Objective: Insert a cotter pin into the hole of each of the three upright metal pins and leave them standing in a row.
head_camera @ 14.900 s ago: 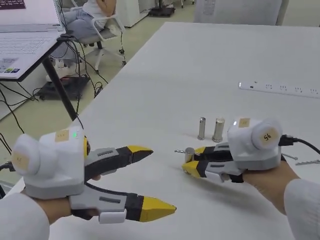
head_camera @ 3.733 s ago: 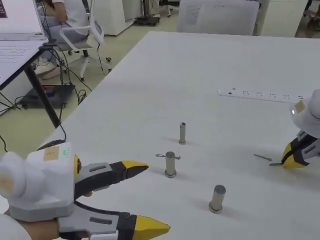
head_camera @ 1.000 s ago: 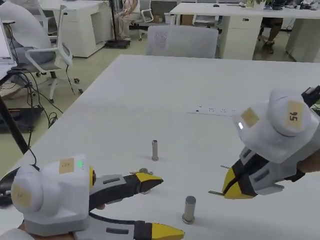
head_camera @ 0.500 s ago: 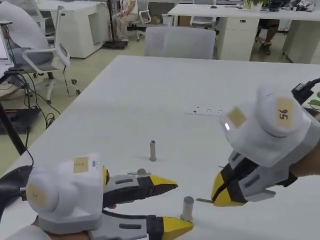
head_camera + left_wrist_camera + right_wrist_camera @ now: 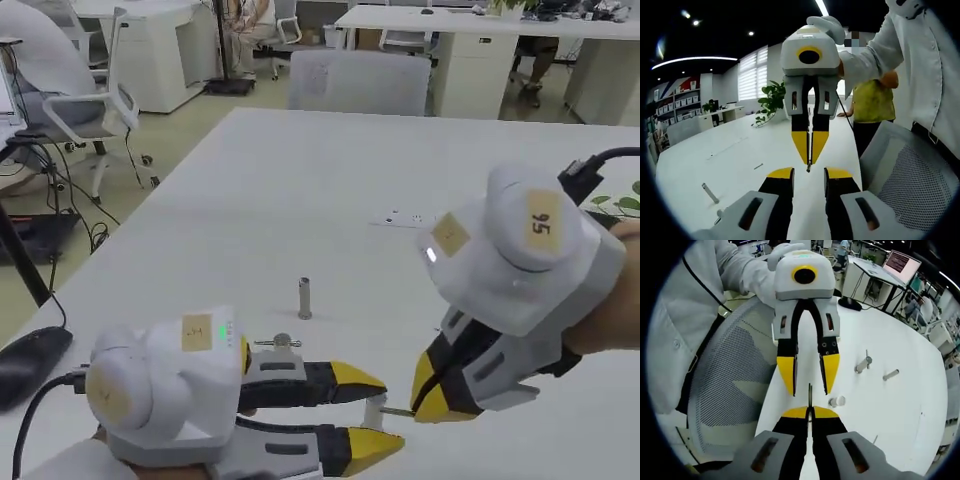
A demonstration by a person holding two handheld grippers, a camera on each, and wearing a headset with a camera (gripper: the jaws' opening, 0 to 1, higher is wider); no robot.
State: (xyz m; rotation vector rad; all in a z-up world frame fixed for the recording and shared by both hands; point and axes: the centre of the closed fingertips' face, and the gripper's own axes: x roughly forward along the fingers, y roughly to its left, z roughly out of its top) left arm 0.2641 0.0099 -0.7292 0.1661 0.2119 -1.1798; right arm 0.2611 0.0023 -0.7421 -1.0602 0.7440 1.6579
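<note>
Three upright metal pins stand on the white table (image 5: 330,190). The far pin (image 5: 304,298) is bare. The middle pin (image 5: 281,343) has a cotter pin through its top. The near pin (image 5: 373,406) stands between the fingers of my open left gripper (image 5: 390,412), which do not grip it. My right gripper (image 5: 418,405) is shut on a cotter pin (image 5: 810,392), whose tip points at the near pin from the right. In the right gripper view the near pin's top (image 5: 836,401) lies just beyond my shut right gripper (image 5: 810,412). The left gripper (image 5: 810,173) faces the right gripper (image 5: 810,150).
A white power strip (image 5: 400,218) lies across the table behind the pins. A loose cotter pin (image 5: 758,166) lies on the table. Office chairs (image 5: 360,80) and desks stand beyond the far edge. A person in white stands behind the grippers.
My left gripper has moved forward so its open jaws flank the near pin. My right gripper has carried the cotter pin leftwards, close to that pin.
</note>
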